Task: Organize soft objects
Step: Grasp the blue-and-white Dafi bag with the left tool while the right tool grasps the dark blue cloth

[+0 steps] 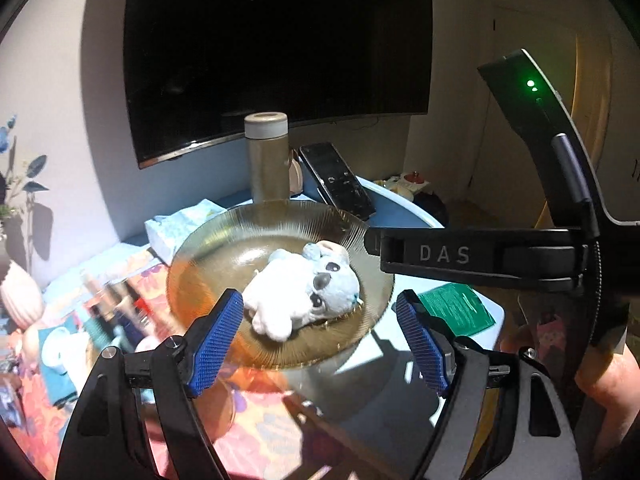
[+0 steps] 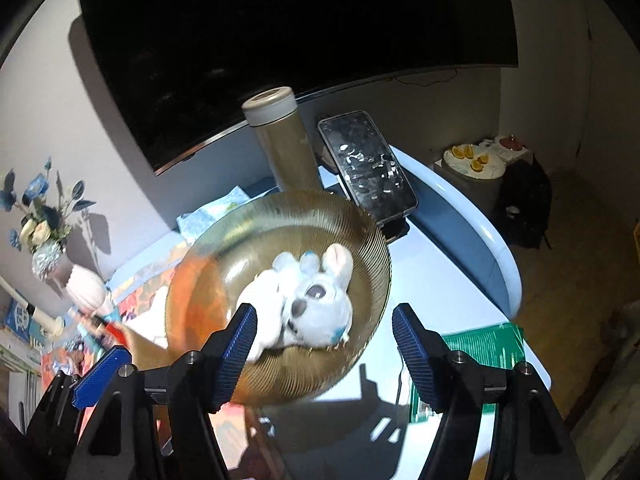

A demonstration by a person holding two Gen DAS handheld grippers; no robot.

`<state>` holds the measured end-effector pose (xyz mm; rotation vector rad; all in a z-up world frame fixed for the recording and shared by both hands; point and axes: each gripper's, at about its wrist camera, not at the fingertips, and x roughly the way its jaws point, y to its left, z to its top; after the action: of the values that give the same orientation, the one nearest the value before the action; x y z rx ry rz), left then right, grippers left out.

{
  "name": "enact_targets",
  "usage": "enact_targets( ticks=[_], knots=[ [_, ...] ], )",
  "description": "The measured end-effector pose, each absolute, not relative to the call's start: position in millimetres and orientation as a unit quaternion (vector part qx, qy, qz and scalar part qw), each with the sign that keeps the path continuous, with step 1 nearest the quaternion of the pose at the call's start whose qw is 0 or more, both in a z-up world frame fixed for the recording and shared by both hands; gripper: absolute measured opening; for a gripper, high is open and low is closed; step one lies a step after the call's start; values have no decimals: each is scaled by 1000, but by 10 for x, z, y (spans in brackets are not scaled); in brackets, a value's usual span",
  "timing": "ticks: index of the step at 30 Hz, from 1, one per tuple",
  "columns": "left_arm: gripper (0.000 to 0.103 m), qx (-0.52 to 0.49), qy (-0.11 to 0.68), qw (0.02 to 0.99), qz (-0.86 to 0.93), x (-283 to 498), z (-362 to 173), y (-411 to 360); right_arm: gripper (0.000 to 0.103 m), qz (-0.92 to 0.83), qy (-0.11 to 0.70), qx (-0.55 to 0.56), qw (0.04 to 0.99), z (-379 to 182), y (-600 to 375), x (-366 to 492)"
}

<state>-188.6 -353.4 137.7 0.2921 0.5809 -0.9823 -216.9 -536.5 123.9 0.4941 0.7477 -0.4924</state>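
A white and pale blue plush animal [image 1: 304, 292] lies on its side in an amber ribbed glass plate [image 1: 200, 276] on the table. It also shows in the right wrist view [image 2: 312, 304], on the same plate [image 2: 208, 280]. My left gripper [image 1: 320, 336] is open and empty, its blue pads just in front of the plate's near rim. My right gripper [image 2: 324, 344] is open and empty, its pads over the plate's near rim on either side of the plush. The right gripper's black body [image 1: 480, 256] reaches in from the right in the left wrist view.
A tan flask [image 1: 267, 156] and a black phone [image 1: 336, 180] stand behind the plate. A tissue pack [image 1: 180, 224] lies to its left, a green sheet [image 1: 456, 308] to its right. Cluttered small items [image 1: 100, 312] and a ribbed vase [image 2: 86, 290] are at left. A dark television [image 1: 276, 40] hangs behind.
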Motion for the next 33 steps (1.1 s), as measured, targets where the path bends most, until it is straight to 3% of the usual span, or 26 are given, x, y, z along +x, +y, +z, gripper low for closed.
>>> enact_targets(
  ticks=[10,22,25,29,33],
  knots=[
    [78,130,283,857,-410,-1971,1521,-2695,69,-179,369,193,892,1416,-4686,-2325],
    [78,76,330,912,-229,-1261,1509,-1037,73,-44,384,121,914,1477,-3343,-1861],
    [85,46,348,921,-169,-961,1445,-510,74,-12,401,101,910,1374,-3000,-1672],
    [86,-7,374,922,-105,-582,1312,101,76,32,433,98,896,1119,-2629,-1409],
    [85,-125,407,900,-89,-224,1059,642,76,65,457,116,879,788,-2390,-1108]
  ],
)
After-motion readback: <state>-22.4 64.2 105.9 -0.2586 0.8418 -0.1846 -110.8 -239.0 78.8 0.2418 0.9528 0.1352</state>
